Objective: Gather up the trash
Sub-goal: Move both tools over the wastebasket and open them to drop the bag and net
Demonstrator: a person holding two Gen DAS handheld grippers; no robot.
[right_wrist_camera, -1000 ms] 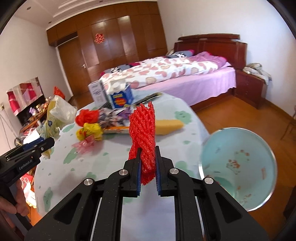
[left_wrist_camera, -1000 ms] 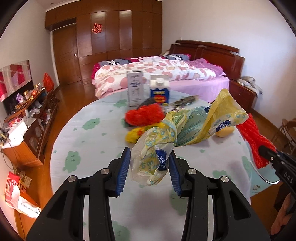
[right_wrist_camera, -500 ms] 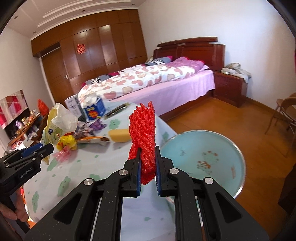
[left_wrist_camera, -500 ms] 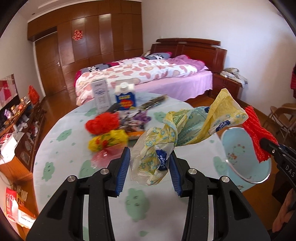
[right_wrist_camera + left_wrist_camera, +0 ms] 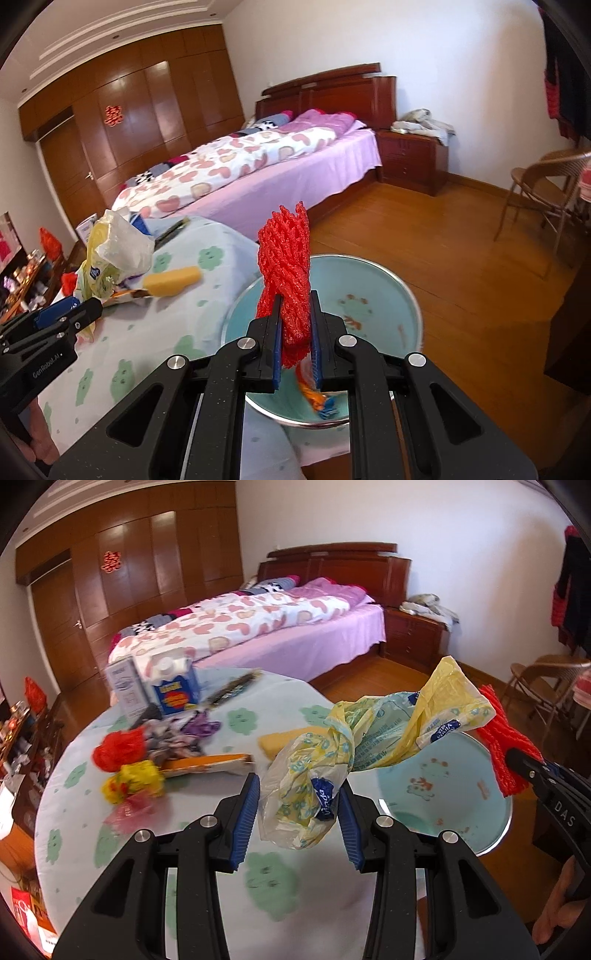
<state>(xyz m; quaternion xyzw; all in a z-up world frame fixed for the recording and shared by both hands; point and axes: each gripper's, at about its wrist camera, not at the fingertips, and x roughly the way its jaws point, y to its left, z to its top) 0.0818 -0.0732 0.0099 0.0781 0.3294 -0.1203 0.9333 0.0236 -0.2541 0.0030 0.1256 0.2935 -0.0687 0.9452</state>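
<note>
My left gripper (image 5: 297, 808) pinches the crumpled yellow plastic wrapper (image 5: 373, 746); the right gripper (image 5: 295, 343) clamps the red foam fruit net (image 5: 286, 273) above the teal enamel basin (image 5: 388, 291) (beside the surface); I'd centre both before spreading the fingers.

left tongs (image 5: 297, 821): part-open, angled down, clamping a bag | right tongs (image 5: 295, 341): nearly closed, angled down, pinching netting
</note>
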